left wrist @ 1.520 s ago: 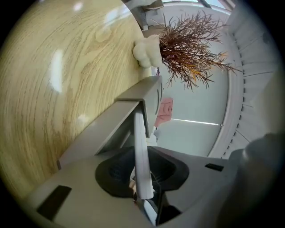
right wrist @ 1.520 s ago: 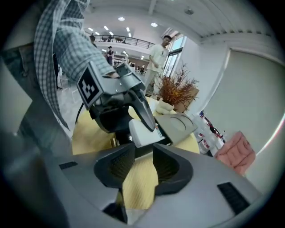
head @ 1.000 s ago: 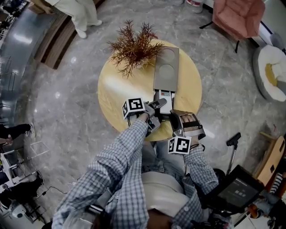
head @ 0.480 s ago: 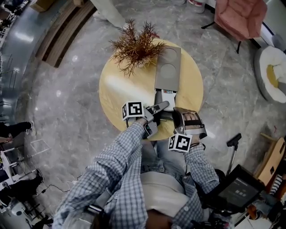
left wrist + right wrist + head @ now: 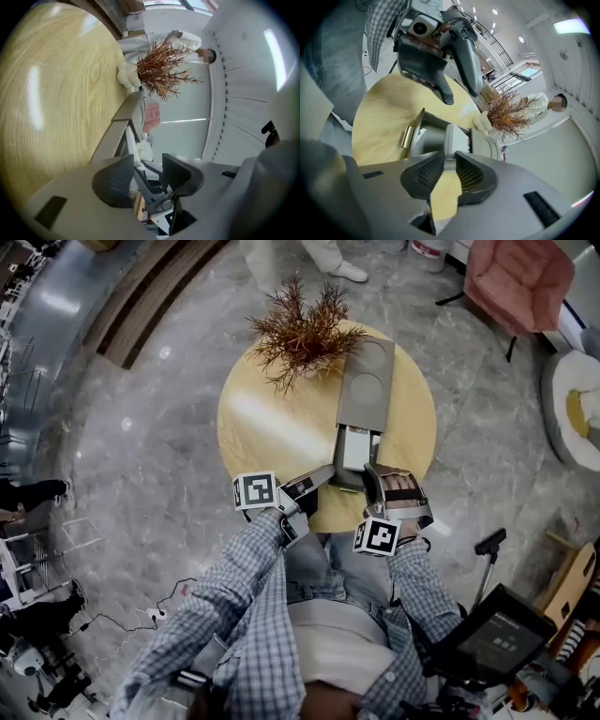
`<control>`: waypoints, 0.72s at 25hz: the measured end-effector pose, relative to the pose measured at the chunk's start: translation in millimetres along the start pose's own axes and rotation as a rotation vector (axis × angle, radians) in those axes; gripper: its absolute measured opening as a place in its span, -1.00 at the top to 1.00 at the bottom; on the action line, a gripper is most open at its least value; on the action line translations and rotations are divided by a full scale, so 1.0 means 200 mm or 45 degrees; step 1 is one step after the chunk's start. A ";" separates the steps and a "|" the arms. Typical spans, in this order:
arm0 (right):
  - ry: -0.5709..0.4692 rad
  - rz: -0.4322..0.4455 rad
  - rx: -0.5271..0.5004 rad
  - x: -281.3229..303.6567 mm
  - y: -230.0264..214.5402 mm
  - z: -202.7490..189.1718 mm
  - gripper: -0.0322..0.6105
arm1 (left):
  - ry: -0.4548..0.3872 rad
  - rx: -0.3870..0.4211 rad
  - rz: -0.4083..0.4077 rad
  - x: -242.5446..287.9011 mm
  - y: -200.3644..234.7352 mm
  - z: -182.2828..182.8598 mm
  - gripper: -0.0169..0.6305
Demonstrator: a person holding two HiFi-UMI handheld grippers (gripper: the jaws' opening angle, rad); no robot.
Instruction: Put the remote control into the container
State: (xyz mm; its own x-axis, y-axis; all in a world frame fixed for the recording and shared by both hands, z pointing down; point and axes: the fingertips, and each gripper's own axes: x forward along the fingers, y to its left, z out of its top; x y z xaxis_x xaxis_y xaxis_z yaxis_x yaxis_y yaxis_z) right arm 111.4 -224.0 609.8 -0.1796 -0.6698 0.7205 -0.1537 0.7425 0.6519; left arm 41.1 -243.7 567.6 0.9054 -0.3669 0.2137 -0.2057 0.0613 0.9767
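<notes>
Evidently the release was the step in hand. The left gripper [image 5: 147, 174] had just been opening its jaws; they stood wide with nothing between them, just short of the container [image 5: 367, 381] on the table [image 5: 267, 423]. To finish well, I judged it should lift clear along the container's length rather than across it, so neither finger clips the remote [image 5: 355, 448]. The right gripper [image 5: 450, 171] was clamped narrow on a pale grey edge at the container's near end, seemingly its wall. That hold ought to stay firm so the box does not slide.

The remote was a slim white oblong with a greyer far end. It lay lengthwise in the container's open near part and looked flat. Its buttons were too small to make out.
</notes>
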 end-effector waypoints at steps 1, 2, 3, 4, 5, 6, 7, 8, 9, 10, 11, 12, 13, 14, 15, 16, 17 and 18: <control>-0.003 0.005 -0.003 0.01 0.02 0.01 0.65 | -0.017 0.003 -0.005 -0.02 0.00 0.01 0.33; -0.006 0.011 -0.006 0.01 0.04 0.01 0.65 | -0.029 0.008 -0.007 -0.03 -0.01 0.02 0.33; -0.006 0.019 -0.011 0.02 0.06 0.02 0.65 | -0.038 0.013 -0.008 -0.04 -0.01 0.03 0.33; -0.003 0.028 -0.015 0.03 0.07 0.02 0.65 | -0.046 0.015 -0.010 -0.05 -0.01 0.03 0.34; 0.001 0.036 -0.018 0.04 0.08 0.03 0.65 | -0.054 0.014 -0.012 -0.05 -0.01 0.04 0.34; 0.006 0.043 -0.021 0.05 0.09 0.03 0.65 | -0.062 0.010 -0.018 -0.06 -0.02 0.04 0.34; 0.011 0.047 -0.024 0.07 0.09 0.03 0.65 | -0.070 0.003 -0.029 -0.06 -0.02 0.05 0.34; 0.015 0.051 -0.026 0.08 0.09 0.03 0.65 | -0.079 -0.008 -0.043 -0.06 -0.03 0.05 0.34; 0.020 0.058 -0.027 0.10 0.09 0.03 0.65 | -0.085 -0.015 -0.053 -0.06 -0.03 0.05 0.34; 0.025 0.072 -0.028 0.11 0.09 0.03 0.65 | -0.089 -0.015 -0.052 -0.07 -0.02 0.05 0.34; 0.032 0.091 -0.031 0.12 0.10 0.03 0.65 | -0.091 -0.017 -0.048 -0.08 -0.02 0.05 0.34; 0.039 0.114 -0.034 0.13 0.10 0.03 0.65 | -0.095 -0.027 -0.052 -0.09 -0.02 0.04 0.34; 0.047 0.136 -0.034 0.14 0.11 0.02 0.65 | -0.100 -0.034 -0.054 -0.09 -0.02 0.04 0.34; 0.053 0.154 -0.035 0.15 0.11 0.02 0.65 | -0.102 -0.028 -0.046 -0.10 -0.01 0.04 0.34; 0.055 0.164 -0.036 0.16 0.11 0.01 0.65 | -0.105 -0.020 -0.037 -0.11 0.00 0.05 0.34; 0.056 0.169 -0.037 0.16 0.11 0.01 0.65 | -0.111 -0.021 -0.041 -0.12 0.00 0.05 0.34; 0.057 0.170 -0.037 0.17 0.11 0.01 0.65 | -0.120 -0.035 -0.060 -0.12 -0.01 0.05 0.34; 0.058 0.170 -0.035 0.17 0.10 0.01 0.65 | -0.130 -0.051 -0.083 -0.12 -0.03 0.05 0.34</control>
State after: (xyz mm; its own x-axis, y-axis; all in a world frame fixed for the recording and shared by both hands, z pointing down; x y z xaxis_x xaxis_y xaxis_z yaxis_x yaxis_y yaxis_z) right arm 100.8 -231.1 647.5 -0.1526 -0.5650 0.8108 -0.1048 0.8251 0.5552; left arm 16.1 -245.0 556.1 0.8735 -0.4638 0.1482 -0.1304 0.0705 0.9890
